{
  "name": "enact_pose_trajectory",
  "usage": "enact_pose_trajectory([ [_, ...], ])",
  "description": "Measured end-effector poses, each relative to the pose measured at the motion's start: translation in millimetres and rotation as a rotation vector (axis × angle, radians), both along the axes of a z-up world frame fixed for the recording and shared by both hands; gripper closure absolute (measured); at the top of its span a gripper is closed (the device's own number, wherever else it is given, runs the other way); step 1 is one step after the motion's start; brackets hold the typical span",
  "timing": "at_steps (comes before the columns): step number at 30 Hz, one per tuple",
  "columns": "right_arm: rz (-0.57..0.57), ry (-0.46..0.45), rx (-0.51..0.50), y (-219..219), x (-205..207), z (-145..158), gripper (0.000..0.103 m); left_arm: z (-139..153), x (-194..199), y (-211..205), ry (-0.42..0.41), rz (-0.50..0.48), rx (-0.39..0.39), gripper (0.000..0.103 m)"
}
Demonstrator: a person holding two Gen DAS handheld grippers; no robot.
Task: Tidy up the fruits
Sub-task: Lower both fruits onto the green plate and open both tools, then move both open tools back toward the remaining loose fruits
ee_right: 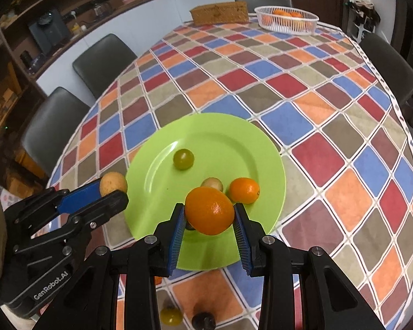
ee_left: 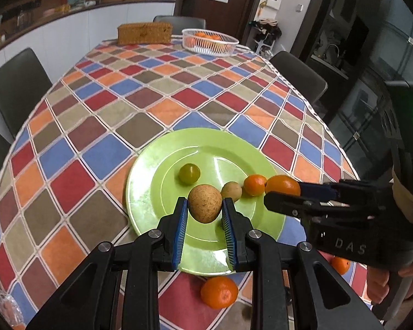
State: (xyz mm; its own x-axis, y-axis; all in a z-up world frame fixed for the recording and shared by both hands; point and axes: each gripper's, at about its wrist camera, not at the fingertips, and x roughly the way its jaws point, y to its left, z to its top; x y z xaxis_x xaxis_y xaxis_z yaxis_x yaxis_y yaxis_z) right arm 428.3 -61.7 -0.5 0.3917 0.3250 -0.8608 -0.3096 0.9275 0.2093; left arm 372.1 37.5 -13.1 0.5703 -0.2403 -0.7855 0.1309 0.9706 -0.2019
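Note:
A green plate (ee_left: 148,181) (ee_right: 234,137) lies on the checkered tablecloth. On it lie a green fruit (ee_left: 189,173) (ee_right: 183,159), a small tan fruit (ee_left: 231,191) (ee_right: 212,183) and a small orange (ee_left: 255,184) (ee_right: 244,190). My left gripper (ee_left: 204,206) (ee_right: 110,192) is shut on a tan round fruit (ee_left: 205,203) (ee_right: 113,183) above the plate's near part. My right gripper (ee_right: 209,214) (ee_left: 280,192) is shut on a larger orange (ee_right: 209,210) (ee_left: 283,184) above the plate's near right edge.
A mandarin (ee_left: 219,292) and another orange (ee_left: 340,265) lie on the cloth near me. A green fruit (ee_right: 171,315) and a dark fruit (ee_right: 203,320) lie below the right gripper. A white basket (ee_left: 209,41) (ee_right: 286,19) with oranges and a wicker box (ee_left: 144,33) stand at the far end. Chairs surround the table.

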Motion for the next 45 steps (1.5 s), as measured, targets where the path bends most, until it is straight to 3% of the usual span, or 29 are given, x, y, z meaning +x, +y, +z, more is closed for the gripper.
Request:
enact_pose_trajectory([
  [10, -0.023, 0.065, 0.008, -2, 11, -16, 0.067, -12, 12, -1, 0.043, 0.002, -0.004, 0.077],
  [13, -0.024, 0.065, 0.007, -2, 12, -15, 0.065, -11, 12, -2, 0.041, 0.007, -0.004, 0.068],
  [15, -0.025, 0.063, 0.012, -3, 12, -14, 0.059, -8, 9, -2, 0.033, 0.009, 0.006, 0.068],
  [31, 0.036, -0.112, -0.026, -12, -51, 34, 0.058, 37, -58, -11, -0.086, -0.004, 0.054, 0.064],
  [44, -0.011, -0.217, 0.045, -40, -118, 59, 0.058, 61, -131, -30, -0.231, -0.017, 0.103, 0.058],
  [45, -0.015, -0.228, 0.044, -42, -122, 60, 0.054, 61, -135, -31, -0.237, -0.017, 0.105, 0.057],
])
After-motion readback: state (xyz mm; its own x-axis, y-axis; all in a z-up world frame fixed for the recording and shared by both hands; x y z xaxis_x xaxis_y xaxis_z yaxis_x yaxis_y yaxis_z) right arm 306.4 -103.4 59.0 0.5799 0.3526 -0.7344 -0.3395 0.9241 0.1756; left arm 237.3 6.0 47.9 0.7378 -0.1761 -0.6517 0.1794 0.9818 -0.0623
